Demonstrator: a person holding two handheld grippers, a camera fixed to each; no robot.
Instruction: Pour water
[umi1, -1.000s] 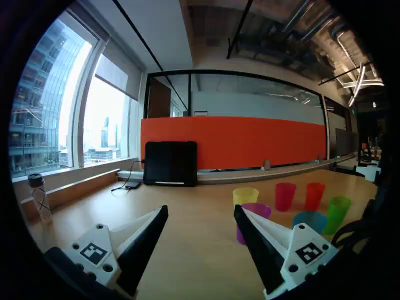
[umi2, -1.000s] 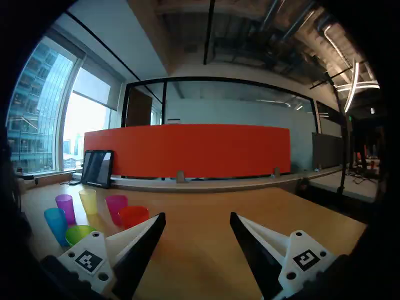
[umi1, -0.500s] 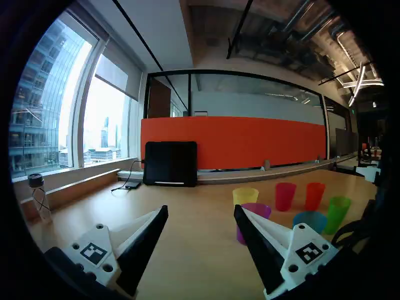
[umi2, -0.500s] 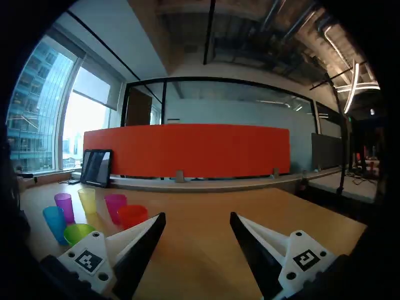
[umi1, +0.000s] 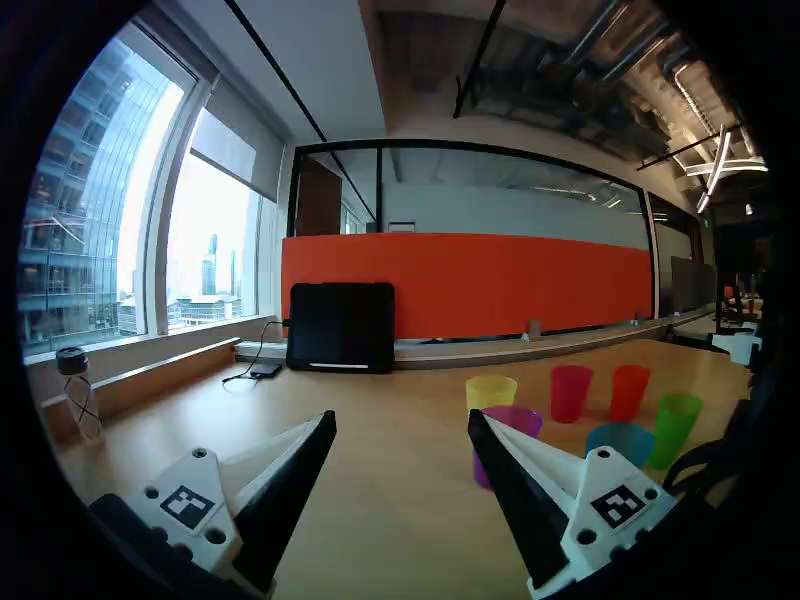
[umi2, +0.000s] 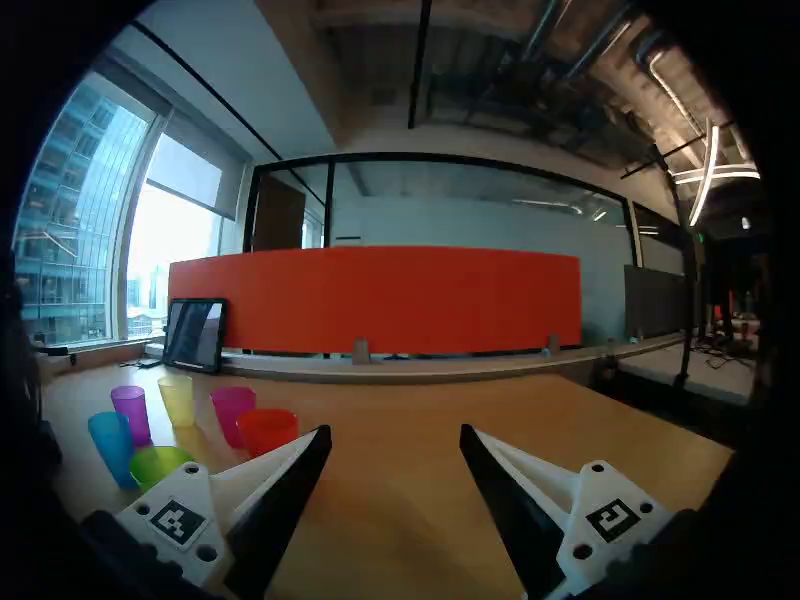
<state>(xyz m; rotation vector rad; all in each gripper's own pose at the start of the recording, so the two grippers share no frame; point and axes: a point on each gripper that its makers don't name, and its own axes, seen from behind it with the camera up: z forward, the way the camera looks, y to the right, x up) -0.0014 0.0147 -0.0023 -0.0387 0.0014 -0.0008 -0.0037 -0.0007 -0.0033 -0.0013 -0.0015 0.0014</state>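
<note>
My left tool (umi1: 400, 416) and right tool (umi2: 393, 431) gape wide, holding nothing, above the bench (umi1: 390, 520). Just beyond stand the clustered cups (umi1: 570, 392). I'd square the jaws around one mid-wall and squeeze gently. Which holds water, I cannot tell.

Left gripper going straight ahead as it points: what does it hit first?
Nothing near: the left gripper, open, points out over the table. The purple cup sits just right of that line; the black tablet at the far edge seems first, though depth is unclear.
</note>
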